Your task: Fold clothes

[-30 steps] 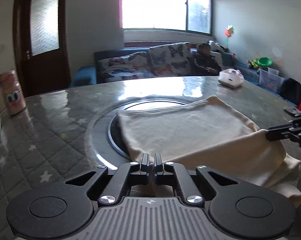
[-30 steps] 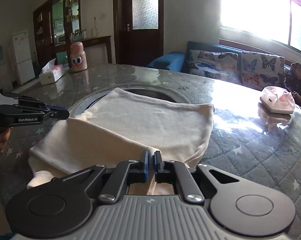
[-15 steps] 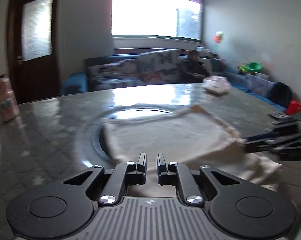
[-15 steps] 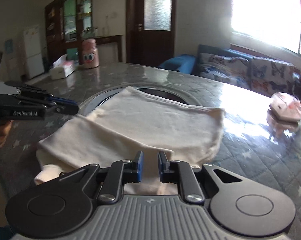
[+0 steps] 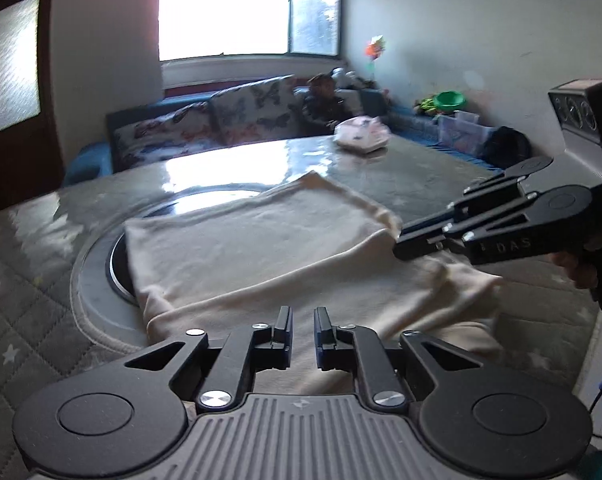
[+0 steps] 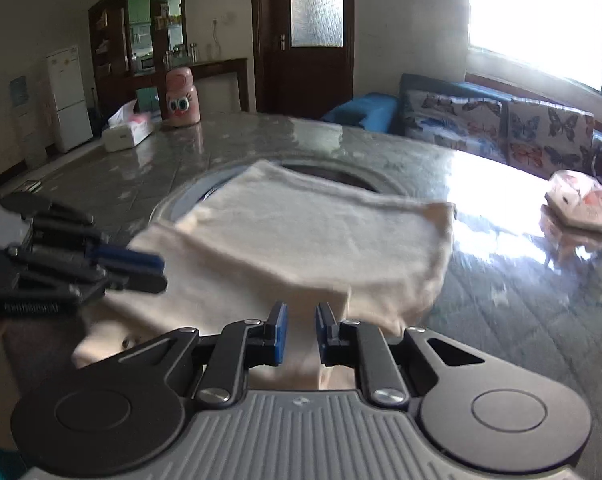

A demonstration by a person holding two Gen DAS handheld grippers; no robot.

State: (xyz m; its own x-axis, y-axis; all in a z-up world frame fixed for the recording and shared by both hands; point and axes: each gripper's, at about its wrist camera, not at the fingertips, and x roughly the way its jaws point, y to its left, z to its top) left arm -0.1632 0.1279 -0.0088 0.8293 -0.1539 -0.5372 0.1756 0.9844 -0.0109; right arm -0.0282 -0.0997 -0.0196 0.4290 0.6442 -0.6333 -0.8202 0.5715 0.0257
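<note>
Cream folded cloth (image 5: 261, 256) lies on the bench (image 5: 41, 300), just ahead of both tools. Left tool (image 5: 301, 322) is opening, narrow gap, gripping nothing; right tool (image 6: 300, 320) narrowly parted, pads clear of cloth.

Home living room: sofa (image 5: 205, 128), fridge (image 6: 67, 98)

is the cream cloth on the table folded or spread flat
Folded: the cream cloth lies doubled on the table, a top layer ending in a straight edge over the layer beneath.

Cream garment (image 5: 261, 248) – grey star-quilted table cover (image 6: 541, 300) – butterfly-print sofa (image 6: 501, 128), pink bottle (image 6: 183, 96).
</note>
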